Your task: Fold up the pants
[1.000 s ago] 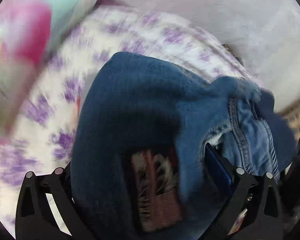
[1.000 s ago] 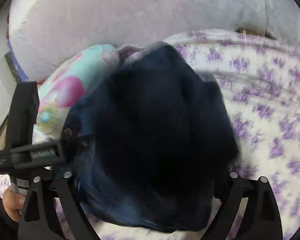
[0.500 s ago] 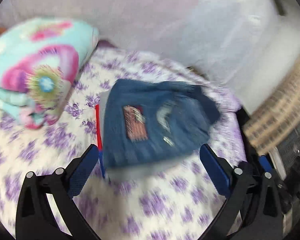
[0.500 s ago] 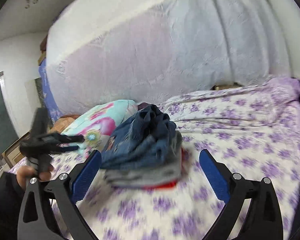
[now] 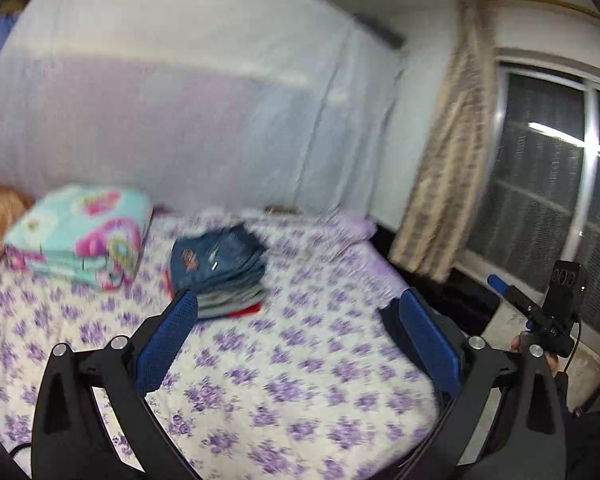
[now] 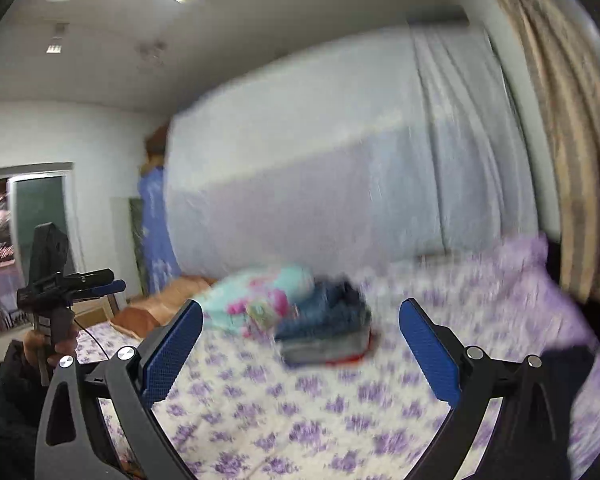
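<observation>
Folded blue jeans [image 5: 216, 260] lie on top of a small pile of folded clothes, grey and red below, on the bed with the purple-flowered sheet [image 5: 300, 380]. The pile also shows, blurred, in the right wrist view [image 6: 328, 320]. My left gripper [image 5: 296, 340] is open and empty, well back from the pile. My right gripper [image 6: 300, 348] is open and empty, also back from the pile. The right gripper shows at the far right of the left wrist view [image 5: 548, 312], and the left gripper at the left of the right wrist view [image 6: 64, 284].
A folded turquoise and pink blanket [image 5: 84, 236] lies left of the pile. An orange pillow [image 6: 160, 308] is at the bed's left end. A white covered wall [image 5: 180, 120] stands behind the bed. A striped curtain [image 5: 448, 180] and a window [image 5: 552, 192] are on the right.
Both grippers have let go of the jeans and pulled far back from the bed. The jeans, held close a second ago, now rest on the pile.
</observation>
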The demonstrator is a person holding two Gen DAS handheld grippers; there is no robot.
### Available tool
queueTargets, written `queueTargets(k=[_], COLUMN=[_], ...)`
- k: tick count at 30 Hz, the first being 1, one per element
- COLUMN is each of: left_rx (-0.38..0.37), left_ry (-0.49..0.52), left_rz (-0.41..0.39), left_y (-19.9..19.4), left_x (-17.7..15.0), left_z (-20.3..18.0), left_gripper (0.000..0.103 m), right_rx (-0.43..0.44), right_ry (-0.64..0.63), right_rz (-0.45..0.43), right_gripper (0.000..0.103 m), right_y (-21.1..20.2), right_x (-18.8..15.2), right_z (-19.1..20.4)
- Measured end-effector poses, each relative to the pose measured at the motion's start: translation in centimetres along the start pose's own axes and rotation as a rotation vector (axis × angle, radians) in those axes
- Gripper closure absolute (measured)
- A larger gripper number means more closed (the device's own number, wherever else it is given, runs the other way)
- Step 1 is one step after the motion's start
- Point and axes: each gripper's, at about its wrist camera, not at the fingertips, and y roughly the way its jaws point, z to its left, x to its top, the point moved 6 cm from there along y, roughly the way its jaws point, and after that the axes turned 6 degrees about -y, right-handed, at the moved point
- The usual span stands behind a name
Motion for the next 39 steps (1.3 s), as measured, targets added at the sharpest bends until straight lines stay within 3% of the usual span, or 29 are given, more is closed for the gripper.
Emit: queueTargets(k=[3,6,9,13,14,17,20,22,26,31,39], left_rx=[0.012,0.071,0.179,0.469,0.51,0.533,0.616,0.69,0.674,0.73,0.731], left_ry=[0.053,0.067,0.04,0.107,0.102,0.005,0.083,0.137,0.086,0.008,0.01], left_rz=[-0.055,-0.046,0.016,0.05,0.068,0.137,0.217,0.214,0.166,0.139,0.175], left_y=[-4.5,-6.4,-4.8,0.3,1.4,3.6,4.7,4.6,3.3,2.4,2.9], left_x=[0.6,-1.1,-5.4,-14.2,-16.2,-22.1,-25.2,-25.4,-25.0,-24.5,-24.8], left_z=[-3.1,-4.3,-2.8,0.9,1.8,4.1,4.4,4.4,4.7,6.4,6.6], left_gripper=[0.005,0.005,0.005,0.005,0.005,0.005,0.005,0.005,0.005,0.005,0.005], right_rx=[-0.028,-0.019,-0.055,-0.191,-0.217,-0.253,-0.29,-0.318,-0.301,-0.278,-0.276], right_ry=[-0.133,-0.147,-0.085,0.026,0.059,0.072,-0.089,-0.128,-0.093,-0.04,-0.03], right_rz=[-0.103,-0.039,0.104,0.255,0.288,0.335,0.371,0.318,0.308,0.324,0.322], right_gripper=[0.004,0.004,0.004,0.004,0.004,0.004,0.004,0.004,0.004,0.004,0.004], right_y=[-5.6,-6.6,-4.2,-0.1,0.7,1.8,2.6,2.3,2.2,2.4,2.5], right_x=[2.9,1.8,-3.5,-14.4,-17.3,-22.8,-24.2,-23.4,-23.3,-24.0,-24.1], right_z=[3.1,4.3,4.0,3.0,3.0,4.2,6.8,7.7,7.8,7.3,7.3])
